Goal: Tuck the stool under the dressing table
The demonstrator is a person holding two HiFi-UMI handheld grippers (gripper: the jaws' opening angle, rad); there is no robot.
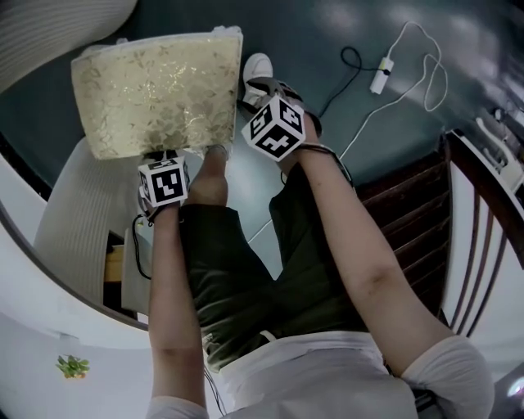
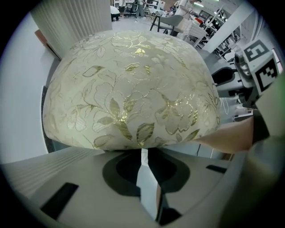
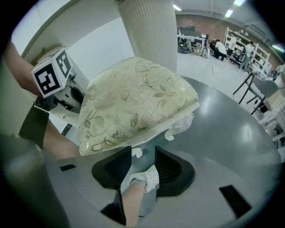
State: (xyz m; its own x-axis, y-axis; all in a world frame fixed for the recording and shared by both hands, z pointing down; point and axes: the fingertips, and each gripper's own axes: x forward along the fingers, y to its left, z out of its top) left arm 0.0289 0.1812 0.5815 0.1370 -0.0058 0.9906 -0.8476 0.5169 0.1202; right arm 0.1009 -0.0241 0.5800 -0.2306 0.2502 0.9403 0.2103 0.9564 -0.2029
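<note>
The dark grey-green floor (image 1: 319, 24) takes up most of the room, and on it stands the stool (image 1: 155, 90), a squarish seat padded in cream fabric with a gold leaf-and-flower pattern, set on a white frame with little scrolled feet. A white ribbed column (image 3: 147, 31) rises just behind the stool's far side. The person stands at the stool's near side in dark shorts (image 1: 270, 278), bending over it with both arms stretched down to its near edge.

The left tool (image 2: 142, 153) points straight down at the near edge of the stool. Its dark jaws are drawn almost together and pinch the seat's lower rim, right under the overhang of the cushion. The right tool (image 3: 143, 156) sits at the stool's near right corner (a little higher than its partner, from where I stand). Its jaws are spread and grip nothing, and the white frame edge and one scrolled foot lie just past their tips.

A white sneaker (image 1: 256, 69) is planted just beside the stool's right side. Well to the right of the stool, a thin white cable with a small plug block (image 1: 381, 75) lies looped on the floor.
</note>
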